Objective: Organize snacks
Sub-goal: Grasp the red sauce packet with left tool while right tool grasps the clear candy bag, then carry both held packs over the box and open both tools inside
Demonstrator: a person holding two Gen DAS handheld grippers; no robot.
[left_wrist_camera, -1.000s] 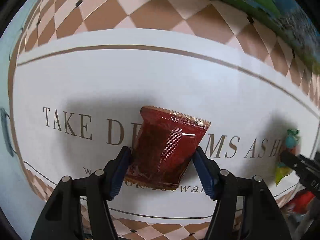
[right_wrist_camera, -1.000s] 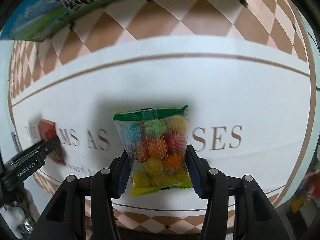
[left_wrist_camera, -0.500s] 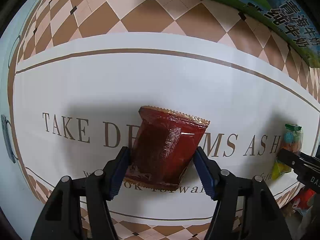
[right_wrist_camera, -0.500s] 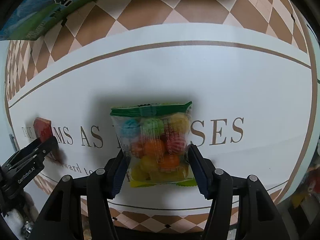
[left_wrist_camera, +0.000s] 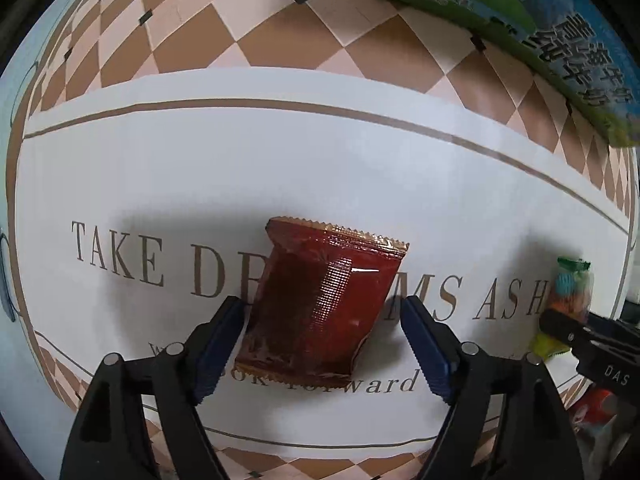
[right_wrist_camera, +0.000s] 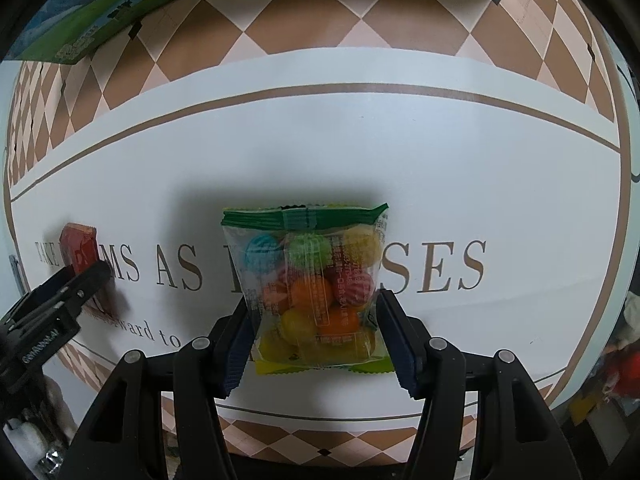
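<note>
A white mat [left_wrist_camera: 280, 168] with brown lettering and a brown border line covered most of the checkered tablecloth [left_wrist_camera: 248, 28], and both snacks lay on it. In the left wrist view a green and blue carton [left_wrist_camera: 552, 40] sat at the far right edge of the cloth; the right wrist view showed the same carton [right_wrist_camera: 100, 12] at top left.

Left gripper [left_wrist_camera: 324, 344] pointed down over the mat, jaws opening. The red packet [left_wrist_camera: 324, 300] lay flat between them over the word starting "DR", serrated gold top edge facing away. Left blue pad was just at the packet's edge; the right pad stood clear of it with a visible gap. So released, not clenched on the packet.

Right gripper [right_wrist_camera: 314, 332] also pointed down at the mat. The clear candy bag [right_wrist_camera: 312, 284] with a green top strip and multicoloured balls inside sat flat between its blue pads [right_wrist_camera: 236, 344], over the lettering before "SES". Both pads were right at the bag's sides, with no squeeze or buckling visible, so cannot tell if it was gripping or just released.

Each wrist view caught the other gripper at the frame edge: the right gripper's black finger by the candy bag [left_wrist_camera: 572, 292], and the left gripper's finger over the red packet [right_wrist_camera: 80, 248].
</note>
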